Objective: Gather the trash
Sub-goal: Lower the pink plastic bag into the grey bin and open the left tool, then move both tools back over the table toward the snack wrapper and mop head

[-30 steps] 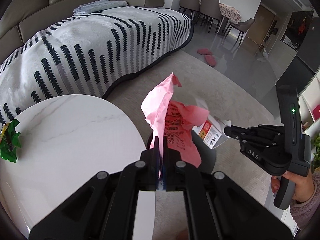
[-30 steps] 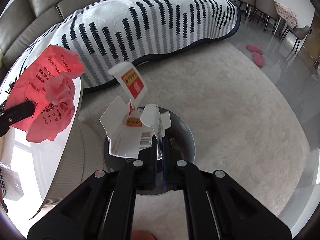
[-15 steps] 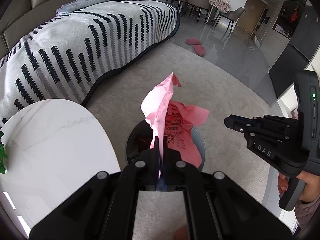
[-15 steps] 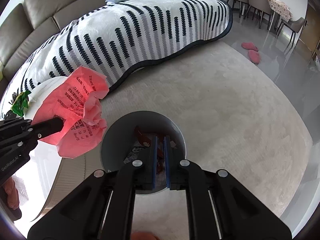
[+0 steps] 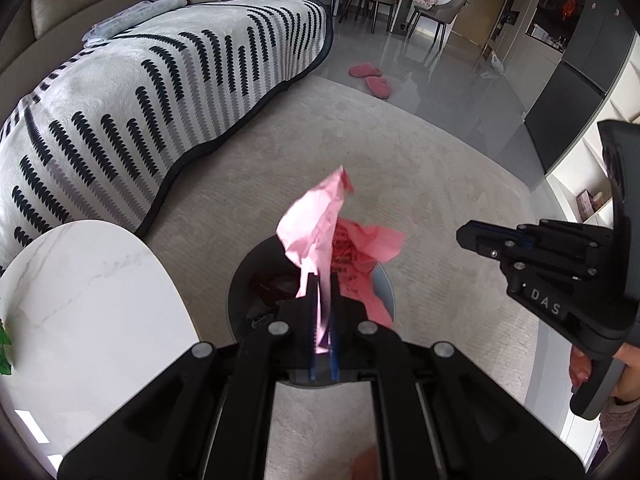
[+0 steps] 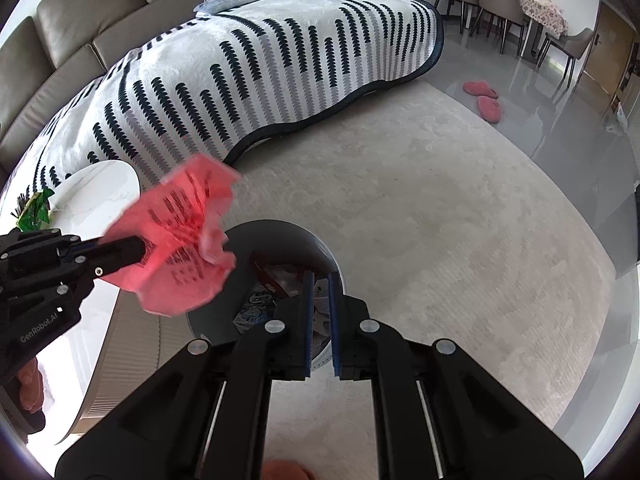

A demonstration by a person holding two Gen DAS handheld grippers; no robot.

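Observation:
My left gripper (image 5: pixel 323 280) is shut on a crumpled pink paper (image 5: pixel 320 224) and holds it right over the round grey trash bin (image 5: pixel 240 280) on the carpet. In the right wrist view the same pink paper (image 6: pixel 184 236) hangs at the bin's (image 6: pixel 280 232) left rim, pinched by the left gripper (image 6: pixel 136 248). My right gripper (image 6: pixel 320 280) is slightly open and empty above the bin, which holds white and printed trash (image 6: pixel 260 304). It also shows in the left wrist view (image 5: pixel 464 236), to the right of the bin. A green wrapper (image 6: pixel 36 212) lies on the white table.
A round white marble table (image 5: pixel 88 300) stands left of the bin. A sofa with a striped blanket (image 5: pixel 140 92) curves behind. Pink slippers (image 5: pixel 372 80) lie on the grey floor beyond the carpet. Dining chairs (image 6: pixel 492 0) stand far back.
My right gripper let the white carton drop into the bin and opened a little. My left gripper carried the pink paper from beside the table to over the bin.

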